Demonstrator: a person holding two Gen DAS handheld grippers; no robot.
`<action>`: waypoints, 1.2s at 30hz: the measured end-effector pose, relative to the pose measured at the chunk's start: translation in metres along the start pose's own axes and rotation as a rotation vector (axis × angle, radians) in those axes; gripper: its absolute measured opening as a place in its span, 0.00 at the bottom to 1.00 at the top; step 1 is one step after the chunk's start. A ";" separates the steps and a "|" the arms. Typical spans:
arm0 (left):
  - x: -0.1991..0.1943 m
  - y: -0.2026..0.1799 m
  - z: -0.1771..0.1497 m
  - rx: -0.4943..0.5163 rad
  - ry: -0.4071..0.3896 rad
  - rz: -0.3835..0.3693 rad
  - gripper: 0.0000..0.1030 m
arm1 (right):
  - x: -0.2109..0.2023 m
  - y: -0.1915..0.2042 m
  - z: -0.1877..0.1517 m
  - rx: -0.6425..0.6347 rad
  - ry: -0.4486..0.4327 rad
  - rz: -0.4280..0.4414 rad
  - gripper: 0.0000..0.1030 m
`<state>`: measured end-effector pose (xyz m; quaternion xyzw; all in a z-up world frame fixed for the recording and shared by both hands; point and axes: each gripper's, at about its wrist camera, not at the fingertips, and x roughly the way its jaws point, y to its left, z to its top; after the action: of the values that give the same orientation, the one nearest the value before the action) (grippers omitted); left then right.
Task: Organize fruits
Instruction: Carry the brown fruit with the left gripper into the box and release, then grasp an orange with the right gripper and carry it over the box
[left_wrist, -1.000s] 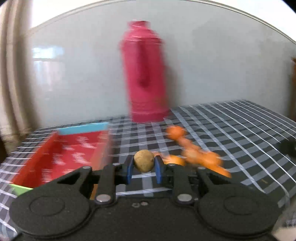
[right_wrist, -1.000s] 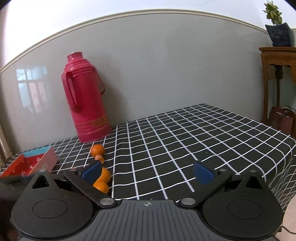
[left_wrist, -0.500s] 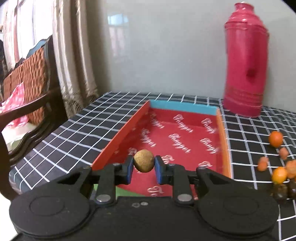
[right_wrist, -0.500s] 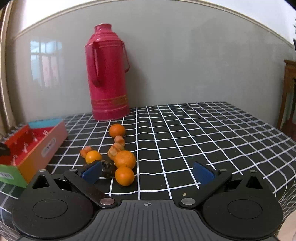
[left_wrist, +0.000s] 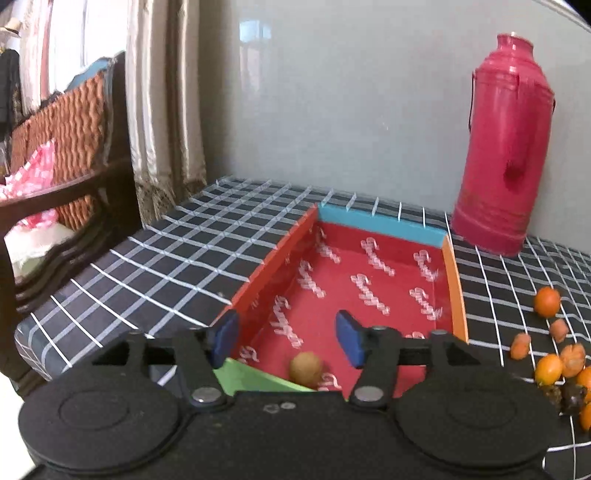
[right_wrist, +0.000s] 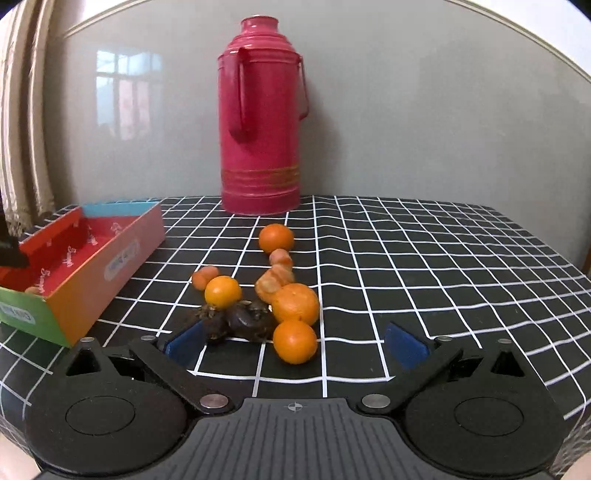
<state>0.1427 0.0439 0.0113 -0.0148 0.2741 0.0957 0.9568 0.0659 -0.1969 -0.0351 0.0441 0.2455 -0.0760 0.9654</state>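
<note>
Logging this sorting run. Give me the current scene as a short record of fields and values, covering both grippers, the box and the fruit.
left gripper: open, over the near end of the box
right gripper: open, empty, facing the fruit pile
box: red inside, on the checked tablecloth
brown fruit: lies in the box, free of the fingers
oranges: loose on the cloth, outside the box
dark fruits: in the pile, beside the oranges
thermos: upright behind the pile
</note>
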 end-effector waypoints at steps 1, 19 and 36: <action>-0.005 0.001 0.000 -0.002 -0.022 0.003 0.56 | 0.002 -0.001 0.000 -0.001 0.004 0.004 0.92; -0.009 0.028 0.011 -0.089 -0.079 0.050 0.68 | 0.037 -0.019 -0.004 0.073 0.104 0.084 0.30; 0.003 0.097 0.007 -0.276 0.019 0.174 0.72 | 0.008 0.076 0.026 0.010 -0.111 0.441 0.30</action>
<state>0.1303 0.1403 0.0184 -0.1232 0.2677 0.2148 0.9311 0.0978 -0.1258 -0.0128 0.0974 0.1760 0.1334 0.9704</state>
